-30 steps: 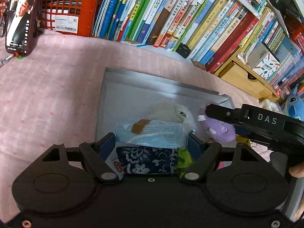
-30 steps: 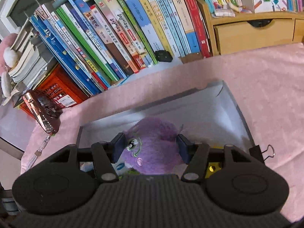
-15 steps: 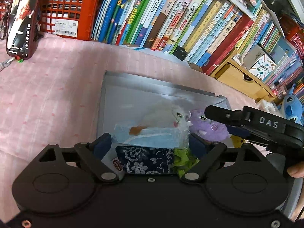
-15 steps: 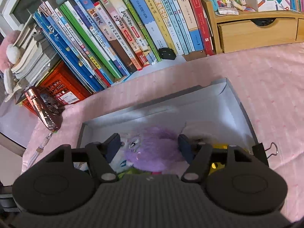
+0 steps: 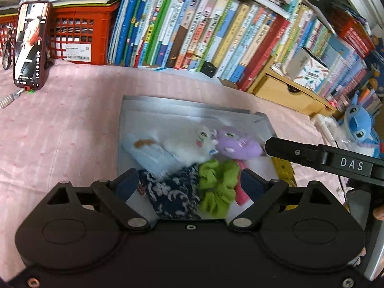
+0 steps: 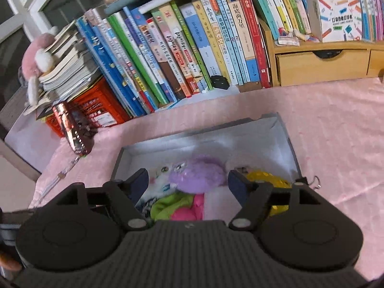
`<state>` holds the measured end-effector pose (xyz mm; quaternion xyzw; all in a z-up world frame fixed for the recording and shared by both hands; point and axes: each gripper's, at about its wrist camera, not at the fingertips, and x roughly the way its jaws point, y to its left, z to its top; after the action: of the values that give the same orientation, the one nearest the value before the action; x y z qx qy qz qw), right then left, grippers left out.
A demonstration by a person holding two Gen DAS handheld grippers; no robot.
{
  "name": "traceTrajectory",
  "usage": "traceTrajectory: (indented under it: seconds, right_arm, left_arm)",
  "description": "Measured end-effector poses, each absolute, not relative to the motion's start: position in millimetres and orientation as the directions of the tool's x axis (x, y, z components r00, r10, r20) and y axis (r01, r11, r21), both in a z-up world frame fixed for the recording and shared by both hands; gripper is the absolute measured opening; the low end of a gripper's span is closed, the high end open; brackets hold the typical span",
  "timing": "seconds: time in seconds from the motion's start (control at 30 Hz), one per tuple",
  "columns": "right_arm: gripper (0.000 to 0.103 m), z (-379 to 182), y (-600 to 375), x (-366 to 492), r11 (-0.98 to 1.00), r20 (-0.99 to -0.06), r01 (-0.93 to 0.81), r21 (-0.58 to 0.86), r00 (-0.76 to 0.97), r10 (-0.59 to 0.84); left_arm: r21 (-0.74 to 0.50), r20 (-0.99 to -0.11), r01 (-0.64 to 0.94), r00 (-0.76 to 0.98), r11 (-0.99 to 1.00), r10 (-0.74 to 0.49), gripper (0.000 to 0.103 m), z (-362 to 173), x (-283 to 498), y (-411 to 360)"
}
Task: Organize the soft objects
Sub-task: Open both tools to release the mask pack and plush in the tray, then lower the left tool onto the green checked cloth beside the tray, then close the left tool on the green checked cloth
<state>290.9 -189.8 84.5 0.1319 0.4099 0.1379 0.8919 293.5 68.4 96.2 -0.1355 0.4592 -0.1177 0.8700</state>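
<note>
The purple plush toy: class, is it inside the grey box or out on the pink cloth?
Inside. The purple plush toy lies within the walls of the grey box, beside the white plush toy.

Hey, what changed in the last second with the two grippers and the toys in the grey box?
Both let go. The right gripper released the purple plush, its jaws opening and pulling back. The left gripper came off the blue cloth packet, jaws also opening, and backed away, uncovering the green scrunchie. The white plush, the grey box and the books stayed put.
</note>
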Motion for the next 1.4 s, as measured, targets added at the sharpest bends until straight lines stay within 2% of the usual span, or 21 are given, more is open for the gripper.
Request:
traceTrajectory:
  seconds: [0.37,0.57,0.87,1.03,1.3,1.37,1.4]
  right_arm:
    - [0.083,104,-204,234,0.924,-0.683,-0.236,0.301,0.623,0.381]
    - [0.083,112,-201,202,0.924,-0.706,-0.323,0.206,0.604,0.369]
    - [0.084,121,-194,161,0.882,-0.714,-0.454,0.123,0.578,0.396]
    - [0.084,118,-196,150,0.883,-0.719,-0.462,0.078,0.588,0.371]
    - [0.084,115,-210,132,0.875,-0.703,-0.482,0.052,0.605,0.375]
    - [0.084,113,-211,127,0.871,-0.701,-0.489,0.046,0.606,0.377]
    - [0.084,112,-210,125,0.869,-0.701,-0.494,0.042,0.605,0.378]
  left_arm:
    - [-0.3,-0.799,0.209,0.477,0.931,-0.365,0.09,113,251,48]
    - [-0.267,-0.831,0.313,0.404,0.911,-0.382,0.083,116,237,26]
    - [-0.172,-0.889,0.406,0.329,0.898,-0.319,0.064,109,229,-7]
    - [-0.113,-0.916,0.438,0.302,0.892,-0.265,0.058,99,231,-22]
    - [-0.092,-0.937,0.455,0.262,0.886,-0.231,0.045,85,237,-33]
    - [-0.078,-0.938,0.459,0.267,0.885,-0.221,0.033,82,236,-37]
    - [-0.069,-0.938,0.459,0.273,0.886,-0.214,0.02,81,235,-38]
